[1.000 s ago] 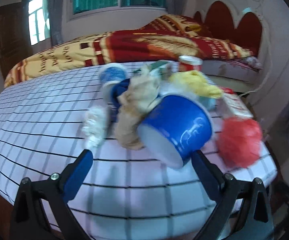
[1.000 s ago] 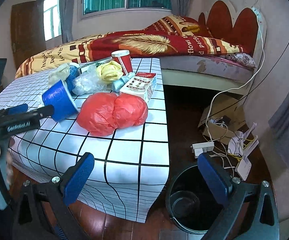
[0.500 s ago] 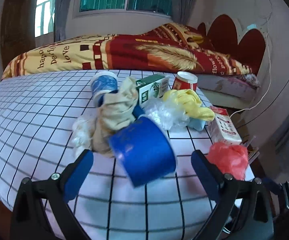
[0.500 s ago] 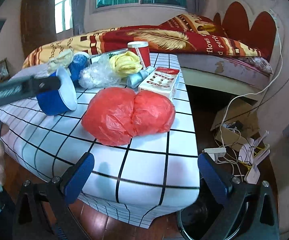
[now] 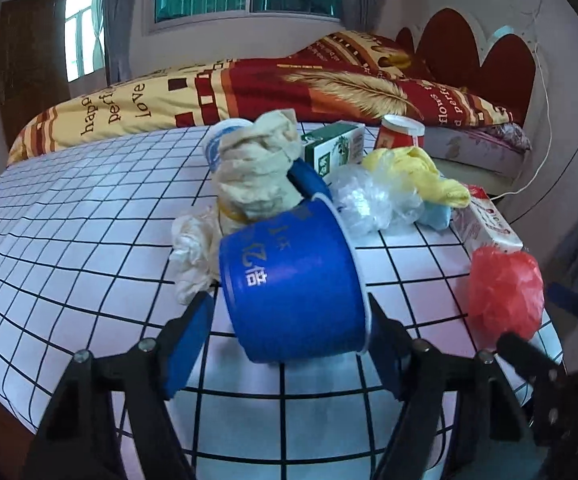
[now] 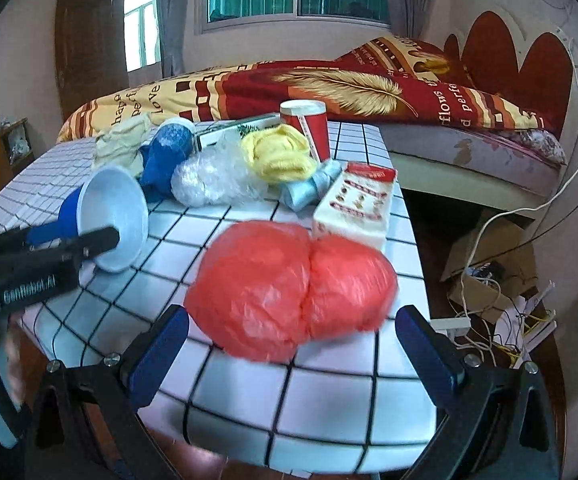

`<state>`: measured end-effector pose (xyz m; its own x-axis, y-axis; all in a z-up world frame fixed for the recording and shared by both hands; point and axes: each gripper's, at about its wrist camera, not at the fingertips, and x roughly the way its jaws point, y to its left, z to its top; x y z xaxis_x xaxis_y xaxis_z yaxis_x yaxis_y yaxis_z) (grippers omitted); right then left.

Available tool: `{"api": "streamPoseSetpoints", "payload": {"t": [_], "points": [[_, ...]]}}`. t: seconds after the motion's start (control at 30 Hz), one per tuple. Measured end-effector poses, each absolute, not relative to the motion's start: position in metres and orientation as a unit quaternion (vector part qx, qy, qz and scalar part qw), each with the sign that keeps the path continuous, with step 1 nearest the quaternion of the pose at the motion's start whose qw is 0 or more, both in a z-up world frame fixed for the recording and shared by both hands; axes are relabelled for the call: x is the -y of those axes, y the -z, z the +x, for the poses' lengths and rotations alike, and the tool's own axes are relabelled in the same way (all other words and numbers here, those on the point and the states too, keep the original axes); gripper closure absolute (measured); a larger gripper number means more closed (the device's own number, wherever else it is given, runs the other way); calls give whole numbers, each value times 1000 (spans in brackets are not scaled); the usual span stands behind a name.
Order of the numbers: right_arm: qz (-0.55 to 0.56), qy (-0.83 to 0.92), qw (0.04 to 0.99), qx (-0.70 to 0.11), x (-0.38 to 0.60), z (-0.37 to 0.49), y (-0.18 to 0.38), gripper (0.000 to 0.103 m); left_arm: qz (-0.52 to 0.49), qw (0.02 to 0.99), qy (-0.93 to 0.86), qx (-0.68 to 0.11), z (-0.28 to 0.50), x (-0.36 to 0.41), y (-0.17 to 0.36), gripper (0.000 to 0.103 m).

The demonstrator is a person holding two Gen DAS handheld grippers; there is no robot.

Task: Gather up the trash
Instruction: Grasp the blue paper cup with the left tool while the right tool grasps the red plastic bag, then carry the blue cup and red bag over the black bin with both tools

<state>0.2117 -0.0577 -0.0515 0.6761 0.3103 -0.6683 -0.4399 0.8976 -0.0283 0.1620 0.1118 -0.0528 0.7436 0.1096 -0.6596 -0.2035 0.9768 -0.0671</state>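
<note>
A blue paper cup lies on its side on the checked table; it also shows in the right wrist view. My left gripper has its jaws on both sides of the cup, touching or nearly touching it. A crumpled red plastic bag lies at the table's front corner, also in the left wrist view. My right gripper is open, its blue pads flanking the red bag from the near side without touching it.
Behind lie beige cloth, white tissue, clear plastic, yellow bag, red cup, green carton, red-white carton. Bed behind. Cables and box on the floor right.
My left gripper has moved up to the blue cup and its jaws have narrowed around it. My right gripper has advanced toward the red bag, which now lies between its fingers.
</note>
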Motion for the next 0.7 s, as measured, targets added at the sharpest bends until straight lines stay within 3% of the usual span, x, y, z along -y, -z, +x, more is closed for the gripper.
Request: {"api": "streamPoseSetpoints", "payload": {"t": [0.07,0.1,0.13,0.27,0.33,0.43,0.7], "points": [[-87,-211,909,-349,55,215,52,5,-71,930,-79,-351,164,-114,55,31],[-84,-214,908,-351,54,216,52,15,-75,931,-74,-351,163,-114,55,46],[-83,-215,907,-353,53,216,53,28,-77,930,-71,-352,163,-115,56,47],[-72,-226,903,-357,54,213,57,55,-73,932,-62,-351,156,-113,57,48],[-69,-228,904,-356,56,210,57,74,-69,934,-59,-347,151,-112,56,48],[-63,-235,906,-346,60,202,52,84,-66,937,-55,-339,144,-109,53,49],[-51,-226,922,-312,80,174,29,87,-53,943,-40,-327,129,-96,43,49]]}}
